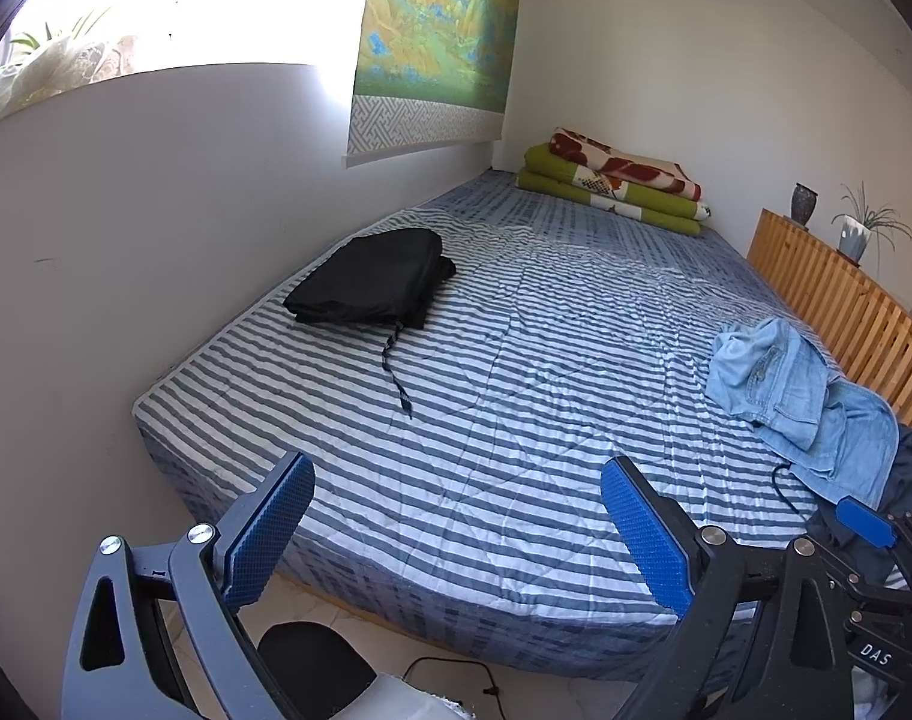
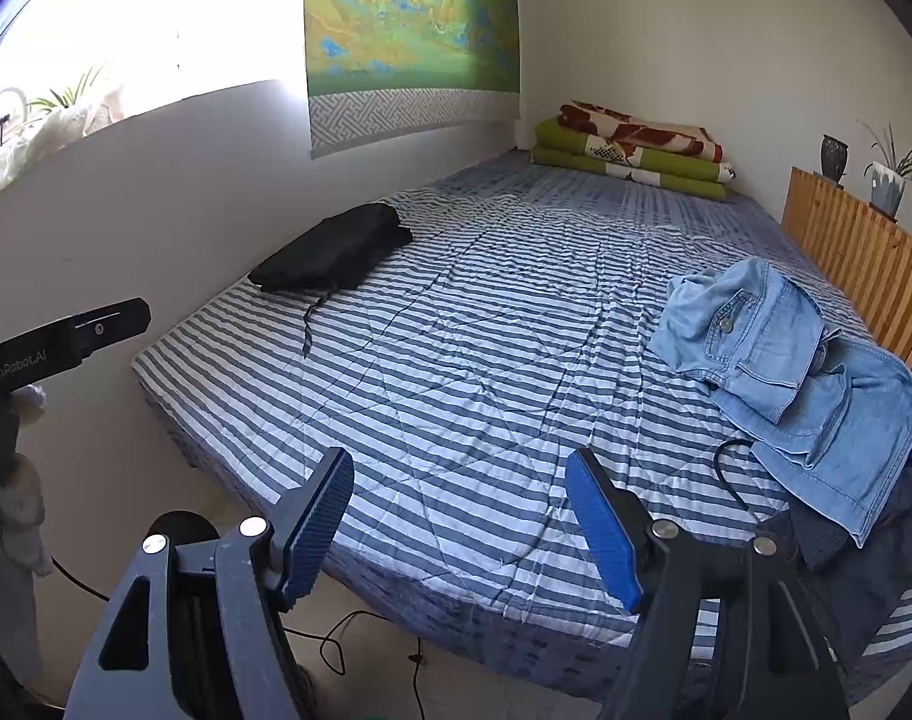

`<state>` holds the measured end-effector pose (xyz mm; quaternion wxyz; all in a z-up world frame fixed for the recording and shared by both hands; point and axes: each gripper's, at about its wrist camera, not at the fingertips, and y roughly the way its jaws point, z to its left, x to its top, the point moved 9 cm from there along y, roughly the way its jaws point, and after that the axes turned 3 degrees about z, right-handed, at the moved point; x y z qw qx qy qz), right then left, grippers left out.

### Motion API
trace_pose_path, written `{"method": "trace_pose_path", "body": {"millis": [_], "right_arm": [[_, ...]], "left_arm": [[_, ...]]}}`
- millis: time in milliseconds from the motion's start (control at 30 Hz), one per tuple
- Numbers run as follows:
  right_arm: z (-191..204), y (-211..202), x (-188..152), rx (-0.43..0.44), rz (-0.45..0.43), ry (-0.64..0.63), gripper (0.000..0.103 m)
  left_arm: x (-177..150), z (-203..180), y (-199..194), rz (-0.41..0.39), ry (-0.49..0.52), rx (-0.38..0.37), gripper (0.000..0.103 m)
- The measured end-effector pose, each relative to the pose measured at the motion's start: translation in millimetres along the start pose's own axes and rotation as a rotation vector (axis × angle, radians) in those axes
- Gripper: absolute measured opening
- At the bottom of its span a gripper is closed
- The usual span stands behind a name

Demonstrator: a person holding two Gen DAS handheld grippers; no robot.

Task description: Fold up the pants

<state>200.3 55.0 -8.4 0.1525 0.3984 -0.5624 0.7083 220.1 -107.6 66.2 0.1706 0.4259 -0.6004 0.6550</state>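
Although neither gripper had anything in it, one garment already looked finished: the folded black pants (image 1: 369,279) lay as a flat packet near the wall-side edge of the bed (image 1: 516,372), a drawstring (image 1: 396,369) trailing from them across the striped cover. I judged that pair done.

Left to do, as far as I could see: the light blue denim pants (image 2: 780,372) sat in a crumpled heap at the opposite edge of the bed, against the slatted wooden rail (image 2: 864,276), pocket and button uppermost. A darker blue garment (image 2: 846,540) lay partly under them; I could not tell what it was.

Left gripper (image 1: 456,534): jaws wide apart, nothing between the blue pads, poised over the near edge of the bed. Right gripper (image 2: 459,525): likewise parted wide, empty, over the same near edge and nearer the denim heap. Neither touched fabric. My reading was a pause between garments, with the denim pair next; it would need to be dragged to the bare middle and spread flat first.

Surface: quilted cover in blue and white stripes, lightly creased, middle free. Folded blankets (image 1: 618,186), green and a red-patterned one, were stacked at the far corner. Room: landscape scroll (image 1: 432,36) on the wall, bright window beside it, vase (image 2: 834,159) and potted plant (image 2: 891,180) on the rail, cables on the floor below the near edge.
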Motion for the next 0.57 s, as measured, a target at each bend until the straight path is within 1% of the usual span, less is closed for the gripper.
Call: {"method": "trace_pose_path", "body": {"millis": [367,567], "right_arm": [[-4.2,5.1,-6.0,0.007,0.020,0.015,0.069],[-7.3,6.9,-7.9,0.004,0.026,0.023,0.069]], "left_arm": [[-8.5,-5.8,11.8,0.027,0.011,-0.013,0.098],[-2.9,-16.1,20.0,0.034,0.036,-0.028,0.098]]}}
